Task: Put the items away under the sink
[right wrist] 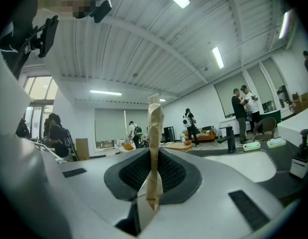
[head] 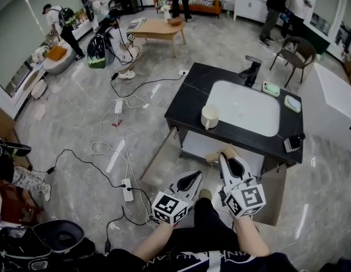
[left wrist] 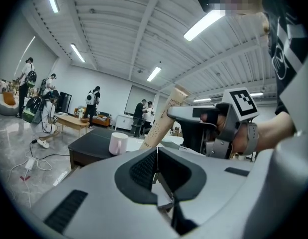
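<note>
I note the brown paper packet (right wrist: 155,133) standing with its long axis upright, one end up towards the ceiling and the other down between the jaws. In the right gripper view it shows edge-on, as a thin crumpled strip. In the left gripper view the packet (left wrist: 162,119) shows its printed face and leans slightly, top end up and to the right.

The right gripper (right wrist: 154,179) is clamped on the packet's lower part. Both pads press its flat sides, and most of its length rises clear above the jaws. The left gripper (left wrist: 156,166) has its jaws together with nothing between them, and it is beside the right gripper, apart from the packet.

In the head view the packet (head: 216,153) is held in the air at the tip of the right gripper (head: 227,162), just before the near edge of the black sink counter (head: 184,103). The left gripper (head: 192,180) is close on its left.

On the counter, a cream mug (head: 210,117) stands left of the white basin (head: 249,109). A black tap (head: 252,69) stands behind the basin. Under the counter I see a pale lower shelf (head: 195,146). Cables and a power strip (head: 127,190) lie on the marble floor to the left.
</note>
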The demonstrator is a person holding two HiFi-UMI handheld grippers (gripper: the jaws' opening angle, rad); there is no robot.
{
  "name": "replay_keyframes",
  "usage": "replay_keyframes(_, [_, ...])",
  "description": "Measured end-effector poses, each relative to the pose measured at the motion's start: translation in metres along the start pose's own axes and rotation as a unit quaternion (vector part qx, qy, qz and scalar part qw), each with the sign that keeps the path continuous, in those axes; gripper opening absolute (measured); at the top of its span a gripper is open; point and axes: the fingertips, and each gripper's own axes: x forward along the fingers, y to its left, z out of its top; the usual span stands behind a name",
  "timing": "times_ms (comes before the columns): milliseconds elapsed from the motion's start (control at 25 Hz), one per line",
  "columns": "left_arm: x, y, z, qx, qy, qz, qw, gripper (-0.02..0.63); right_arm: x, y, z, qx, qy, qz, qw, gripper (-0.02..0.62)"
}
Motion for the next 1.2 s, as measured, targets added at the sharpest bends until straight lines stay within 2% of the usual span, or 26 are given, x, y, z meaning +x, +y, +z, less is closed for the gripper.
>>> replay_keyframes(600, [-0.076,-0.059,-0.026,-0.003,-0.005,-0.02,0.9998,0.011,-0.087,0.062,-0.013,-0.004,-0.003,-0.021,1.0,0.055])
replay_keyframes(960, [-0.064,-0.094,-0.029,0.0,-0.007,-0.042,0.9991,0.011,-0.123,0.054,-0.017,-0.002,-0.002,-0.032,0.999,0.054])
replay_keyframes(1200, [-0.041,-0.094,-0.015,-0.005,-0.018,-0.028,0.9994,0.011,-0.12,0.038,-0.014,-0.001,0.005,-0.019,1.0,0.054])
